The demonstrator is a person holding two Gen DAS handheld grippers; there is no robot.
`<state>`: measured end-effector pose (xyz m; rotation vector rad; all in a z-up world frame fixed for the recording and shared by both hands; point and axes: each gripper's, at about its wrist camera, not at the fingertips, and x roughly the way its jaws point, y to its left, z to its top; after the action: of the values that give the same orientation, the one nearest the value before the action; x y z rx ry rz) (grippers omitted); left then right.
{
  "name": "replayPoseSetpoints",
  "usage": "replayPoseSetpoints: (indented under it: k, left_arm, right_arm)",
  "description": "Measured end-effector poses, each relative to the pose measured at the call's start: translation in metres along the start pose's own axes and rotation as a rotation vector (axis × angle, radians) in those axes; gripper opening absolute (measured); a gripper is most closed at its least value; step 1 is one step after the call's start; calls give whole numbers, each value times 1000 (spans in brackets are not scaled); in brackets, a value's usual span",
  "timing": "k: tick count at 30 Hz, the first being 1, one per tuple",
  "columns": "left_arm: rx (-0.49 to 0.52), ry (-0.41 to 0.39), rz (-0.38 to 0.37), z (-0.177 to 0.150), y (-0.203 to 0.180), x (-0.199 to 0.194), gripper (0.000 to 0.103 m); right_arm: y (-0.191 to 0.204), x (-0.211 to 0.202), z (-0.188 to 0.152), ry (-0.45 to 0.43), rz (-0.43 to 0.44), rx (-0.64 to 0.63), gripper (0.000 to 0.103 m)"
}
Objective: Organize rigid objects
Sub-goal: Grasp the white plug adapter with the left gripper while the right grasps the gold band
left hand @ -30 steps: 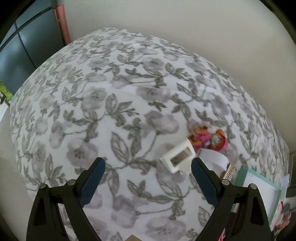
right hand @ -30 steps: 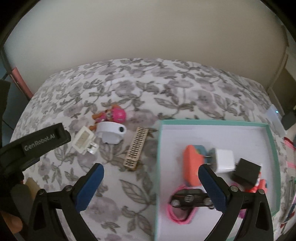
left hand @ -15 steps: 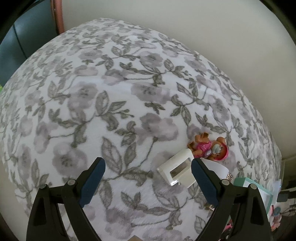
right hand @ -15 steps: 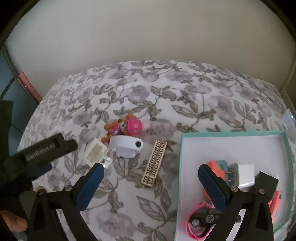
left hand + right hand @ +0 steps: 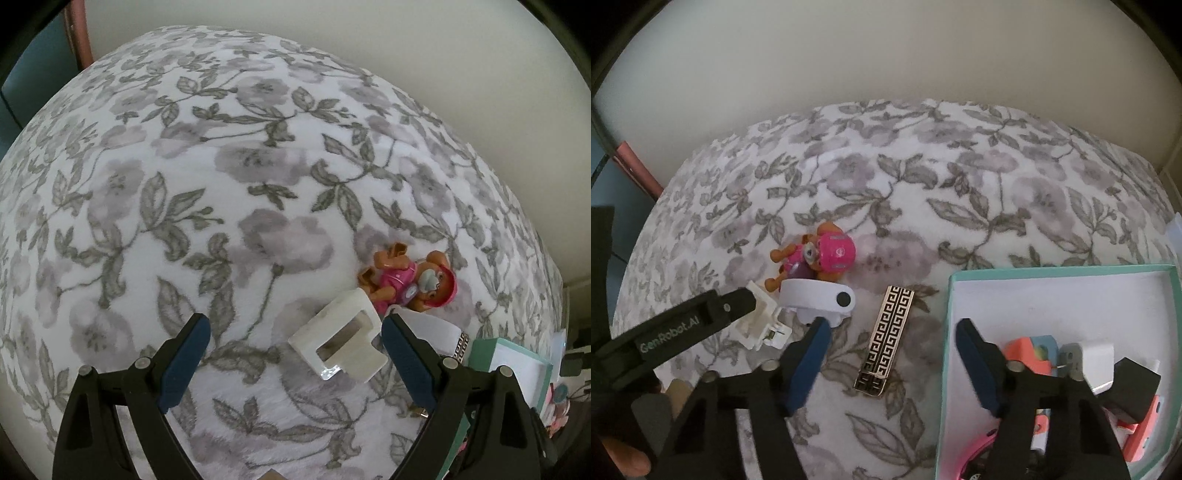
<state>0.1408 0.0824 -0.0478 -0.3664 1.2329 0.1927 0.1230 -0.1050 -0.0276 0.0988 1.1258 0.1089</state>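
A gold-and-black patterned bar lies on the floral blanket between the fingers of my right gripper. Its jaws are closing and the pads stand clear of the bar. My left gripper is open just above a white rectangular plastic piece, which lies close to its right finger. A pink toy puppy and a white curved piece rest just beyond. One left finger shows over the white plastic piece.
A teal-rimmed white tray at the right holds a coral block, a white charger, a black adapter and a pink item. A cream wall borders the bed's far side. A person's hand shows bottom left.
My right gripper has shifted left from over the tray to over the patterned bar, and its jaws have narrowed. My left gripper has sunk closer to the white plastic piece.
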Motion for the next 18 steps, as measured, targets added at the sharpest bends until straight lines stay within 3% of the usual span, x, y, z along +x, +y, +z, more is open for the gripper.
replayPoseSetpoints:
  k: [5,9,18]
  left_arm:
    - [43,10,-12,1,-7,2,94]
    - [80,7,-28,3,-15,1,94]
    - [100,31,-48,4,-17,12,94]
  right_arm:
    - [3,0,1,-13,-59,-29,53]
    - [1,-3,2,-16,-34,-13,48]
    - [10,9,-5,30,-21,-46,48]
